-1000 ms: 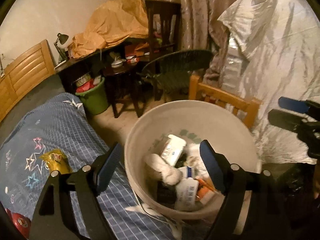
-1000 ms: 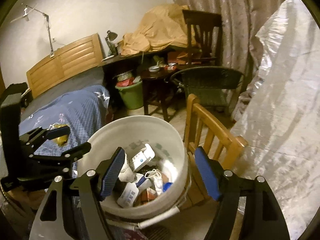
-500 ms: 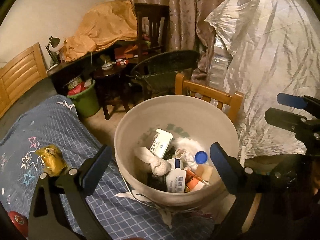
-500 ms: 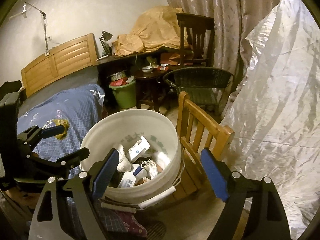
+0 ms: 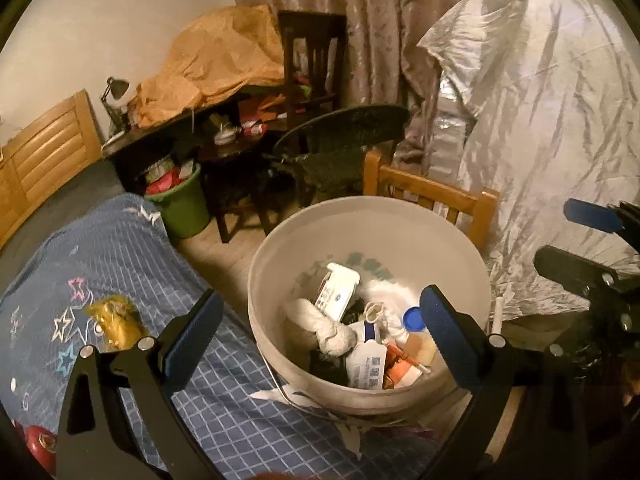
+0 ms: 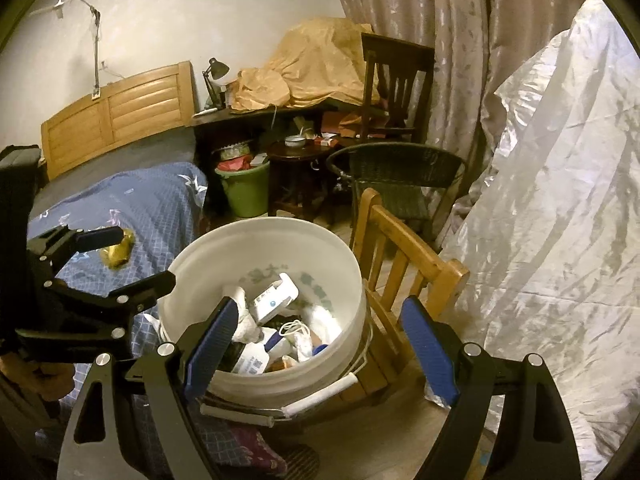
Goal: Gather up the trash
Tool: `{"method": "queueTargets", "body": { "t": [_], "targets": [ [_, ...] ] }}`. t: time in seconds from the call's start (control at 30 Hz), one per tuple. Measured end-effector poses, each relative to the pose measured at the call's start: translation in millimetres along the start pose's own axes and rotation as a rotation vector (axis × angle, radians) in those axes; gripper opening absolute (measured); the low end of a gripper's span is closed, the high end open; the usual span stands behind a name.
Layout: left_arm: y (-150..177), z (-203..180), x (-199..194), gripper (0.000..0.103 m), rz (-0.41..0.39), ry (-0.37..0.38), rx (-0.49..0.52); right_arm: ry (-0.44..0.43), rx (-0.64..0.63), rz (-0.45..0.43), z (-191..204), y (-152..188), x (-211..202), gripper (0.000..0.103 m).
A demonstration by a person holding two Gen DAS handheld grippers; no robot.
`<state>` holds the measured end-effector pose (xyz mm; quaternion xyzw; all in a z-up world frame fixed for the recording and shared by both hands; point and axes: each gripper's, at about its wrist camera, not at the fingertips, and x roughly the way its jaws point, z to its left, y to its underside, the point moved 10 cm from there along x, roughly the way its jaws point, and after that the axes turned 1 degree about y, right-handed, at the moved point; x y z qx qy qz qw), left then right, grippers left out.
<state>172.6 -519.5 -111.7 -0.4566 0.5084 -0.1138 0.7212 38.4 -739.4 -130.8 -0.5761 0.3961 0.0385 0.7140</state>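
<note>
A white bucket (image 5: 272,264) with several pieces of trash stands by the bed: a white box (image 5: 336,292), a rolled white cloth (image 5: 324,328) and a blue cap (image 5: 414,316). My left gripper (image 5: 320,308) hangs open in front of it, nothing between its pads. A crumpled gold wrapper (image 5: 114,322) lies on the blue checked bedcover (image 5: 132,256), left of that gripper. In the right wrist view my right gripper (image 6: 320,312) is open too, above the bucket (image 6: 260,240) near its front rim. The left gripper (image 6: 142,258) shows at the left, near the wrapper (image 6: 118,254).
A wooden chair (image 5: 432,196) stands right behind the bucket, and a dark wicker chair (image 5: 344,152) beyond it. A green bin (image 5: 180,204) full of rubbish sits under a cluttered desk. A silver sheet (image 5: 540,120) covers the right side. A red round thing (image 5: 38,440) lies on the bed.
Both grippers' jaws have spread wider. Both views have drawn back a little from the bucket, which now looks smaller and lower in the picture.
</note>
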Motion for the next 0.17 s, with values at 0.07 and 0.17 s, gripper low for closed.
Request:
{"method": "queueTargets", "body": {
  "t": [0.07, 0.17],
  "targets": [
    [-0.4, 1.4, -0.8, 0.095, -0.007, -0.013, 0.001, 0.000, 0.007, 0.002, -0.6, 2.1, 0.6, 0.084],
    [-0.7, 2.8, -2.5, 0.095, -0.012, -0.013, 0.003, 0.004, 0.014, 0.002, -2.0, 3.7, 0.9, 0.084]
  ]
}}
